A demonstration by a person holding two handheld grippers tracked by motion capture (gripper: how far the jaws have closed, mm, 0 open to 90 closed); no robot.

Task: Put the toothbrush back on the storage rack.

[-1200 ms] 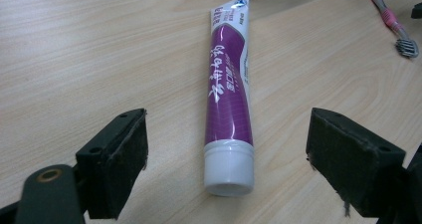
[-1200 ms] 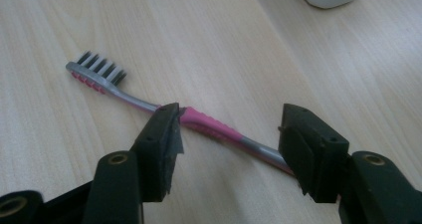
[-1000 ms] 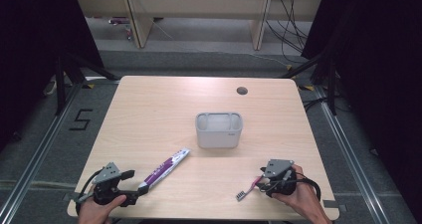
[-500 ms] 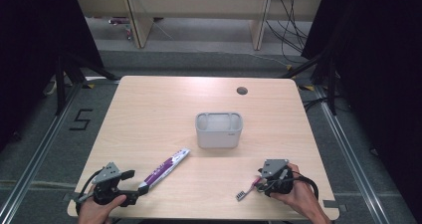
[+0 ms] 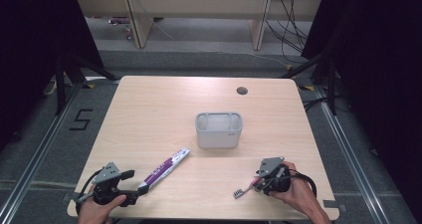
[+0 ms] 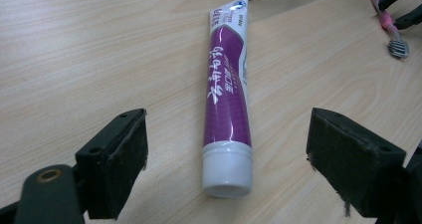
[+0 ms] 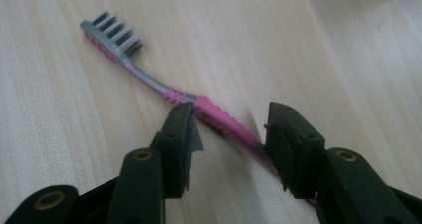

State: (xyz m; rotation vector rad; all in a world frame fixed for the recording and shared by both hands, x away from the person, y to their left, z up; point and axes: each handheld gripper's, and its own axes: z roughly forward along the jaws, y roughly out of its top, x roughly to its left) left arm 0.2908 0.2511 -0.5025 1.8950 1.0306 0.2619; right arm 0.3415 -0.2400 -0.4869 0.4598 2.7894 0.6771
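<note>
While your right tongs [image 7: 229,144] have just been closing astride the pink ribbed toothbrush [image 7: 164,87] handle, pads not yet pressing, it lies flat at 5 o'clock on the pale wood-grain counter [image 5: 149,114]. Your left tongs [image 6: 226,159] gape wide around the glossy purple tube [image 6: 228,94] at 7 o'clock.

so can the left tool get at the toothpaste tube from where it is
Probably yes. The left tool stands open with its jaws either side of the toothpaste tube, cap end nearest, and nothing lies between them on the table.
</note>
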